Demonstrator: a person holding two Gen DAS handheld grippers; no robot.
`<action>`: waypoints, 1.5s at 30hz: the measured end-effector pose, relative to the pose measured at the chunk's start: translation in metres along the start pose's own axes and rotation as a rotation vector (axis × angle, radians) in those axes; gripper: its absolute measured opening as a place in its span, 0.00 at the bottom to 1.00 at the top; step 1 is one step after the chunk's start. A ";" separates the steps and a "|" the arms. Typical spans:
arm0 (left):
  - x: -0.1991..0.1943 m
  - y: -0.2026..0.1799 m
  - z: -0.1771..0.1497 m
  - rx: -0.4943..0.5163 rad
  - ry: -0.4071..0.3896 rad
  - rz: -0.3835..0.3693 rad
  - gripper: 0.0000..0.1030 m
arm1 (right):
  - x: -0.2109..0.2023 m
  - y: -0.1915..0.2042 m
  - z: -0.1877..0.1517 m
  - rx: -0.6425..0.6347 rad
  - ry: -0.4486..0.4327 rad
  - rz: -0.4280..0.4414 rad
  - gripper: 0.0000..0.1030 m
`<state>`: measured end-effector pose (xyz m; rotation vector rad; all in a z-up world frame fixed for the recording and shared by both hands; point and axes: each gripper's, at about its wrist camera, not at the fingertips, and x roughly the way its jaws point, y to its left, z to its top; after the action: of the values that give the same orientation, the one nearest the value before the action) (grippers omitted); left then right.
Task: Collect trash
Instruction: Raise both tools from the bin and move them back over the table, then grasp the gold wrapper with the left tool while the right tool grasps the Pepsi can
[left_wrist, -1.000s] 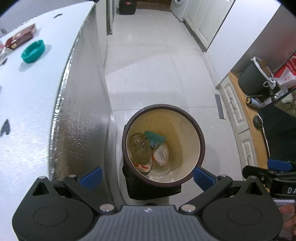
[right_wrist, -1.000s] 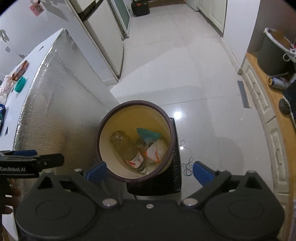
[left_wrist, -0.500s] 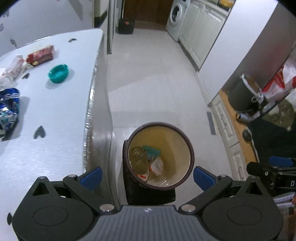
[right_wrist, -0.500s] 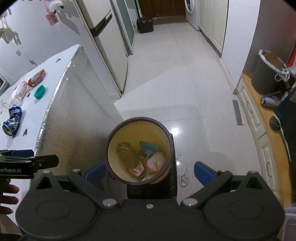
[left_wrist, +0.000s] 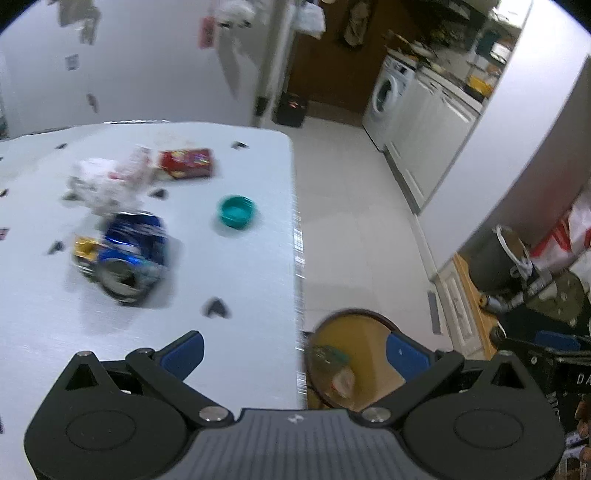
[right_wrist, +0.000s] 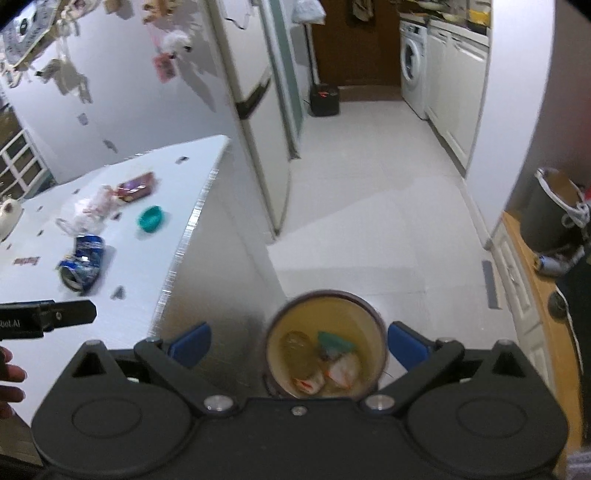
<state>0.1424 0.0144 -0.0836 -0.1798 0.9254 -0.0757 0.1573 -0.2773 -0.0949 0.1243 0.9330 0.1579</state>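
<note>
A round bin (right_wrist: 325, 343) with a brown rim and yellow inside stands on the floor by the table's edge; a glass jar and wrappers lie in it. It also shows low in the left wrist view as the bin (left_wrist: 364, 354). On the white table (left_wrist: 147, 332) lie a crushed blue can (left_wrist: 127, 254), a teal lid (left_wrist: 236, 211), a red packet (left_wrist: 186, 162) and crumpled white plastic (left_wrist: 107, 182). My left gripper (left_wrist: 293, 352) is open and empty above the table's edge. My right gripper (right_wrist: 299, 341) is open and empty above the bin.
A fridge (right_wrist: 255, 110) stands beyond the table. White tiled floor (right_wrist: 369, 206) runs back to a washing machine (right_wrist: 412, 61) and cabinets. A dark bucket (right_wrist: 550, 206) sits on a wooden ledge at right. A person's hand (right_wrist: 9, 380) shows at lower left.
Both grippers have risen and tilted up, away from the bin. The table's trash has come into full view and the bin has dropped low in both views. Both stay open.
</note>
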 end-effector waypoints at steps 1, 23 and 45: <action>-0.005 0.009 0.002 -0.008 -0.008 0.004 1.00 | 0.001 0.011 0.003 -0.011 -0.005 0.009 1.00; -0.019 0.225 0.038 -0.159 -0.066 0.076 1.00 | 0.090 0.260 0.057 -0.342 -0.058 0.228 1.00; 0.023 0.277 0.047 -0.270 -0.031 0.038 1.00 | 0.204 0.377 0.091 -1.437 0.234 0.542 1.00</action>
<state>0.1907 0.2887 -0.1257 -0.4125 0.9052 0.0880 0.3192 0.1280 -0.1361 -0.9980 0.8094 1.3160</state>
